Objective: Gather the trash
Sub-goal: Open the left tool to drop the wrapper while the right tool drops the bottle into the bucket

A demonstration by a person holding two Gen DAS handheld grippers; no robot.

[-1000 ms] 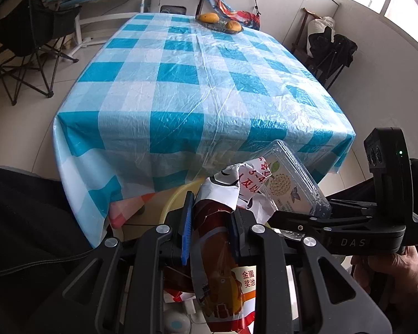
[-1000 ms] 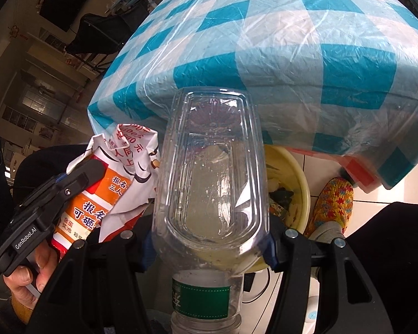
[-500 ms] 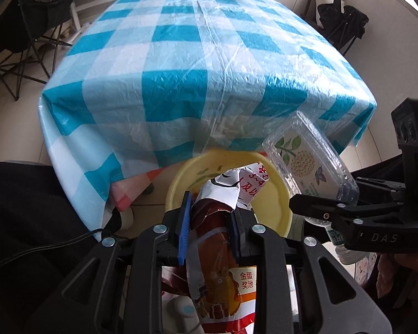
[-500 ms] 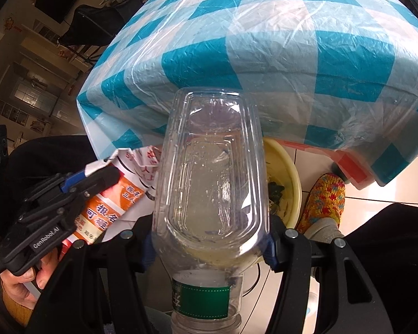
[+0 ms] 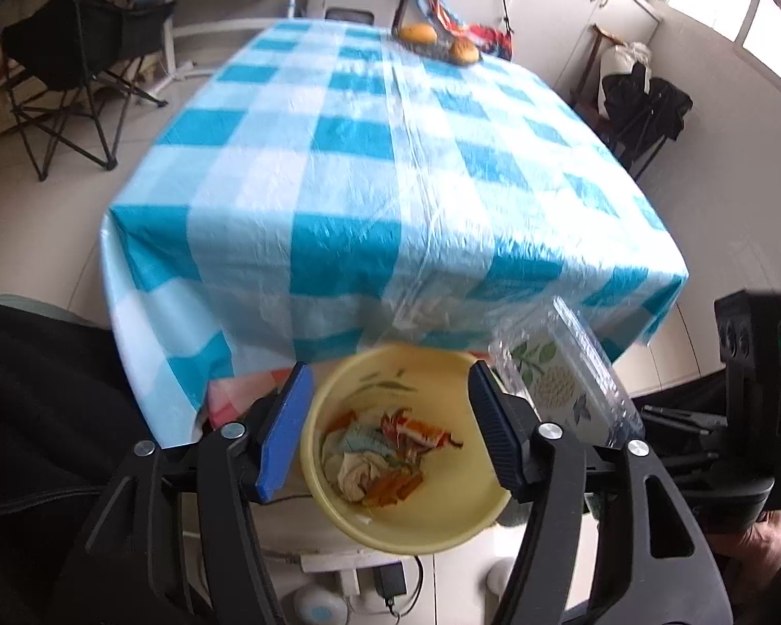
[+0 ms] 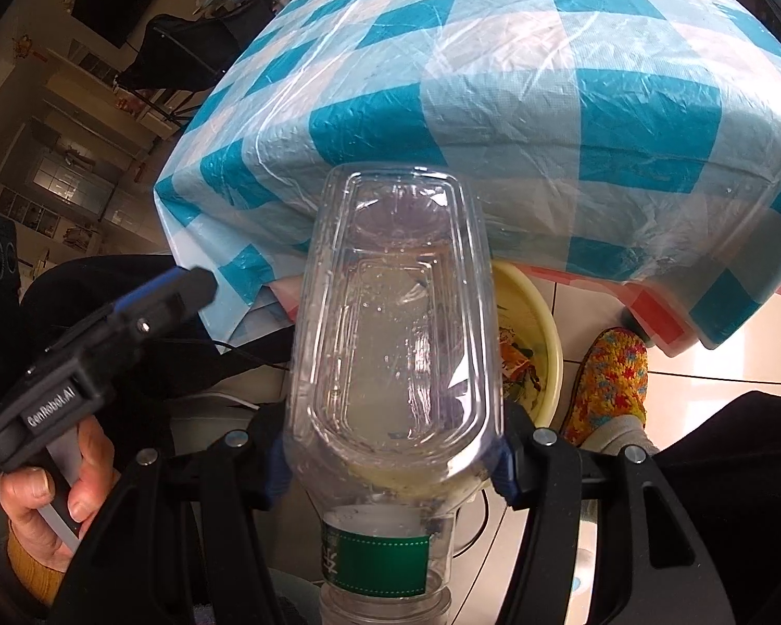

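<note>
1. Your left gripper is spread wide with nothing in it, low in the frame over the yellow basin on the floor.
2. Trash lies inside the basin.
3. Your right gripper is clenched on a clear box, bottom centre, above a bottle.
4. The table, in blue-checked cloth, fills mid-frame; oranges sit at its far edge.
5. A folding chair stands upper left on tile.

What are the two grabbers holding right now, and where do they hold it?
The left gripper is open and holds nothing. The right gripper squeezes a clear plastic box by its two long sides, near its bottom end.
</note>
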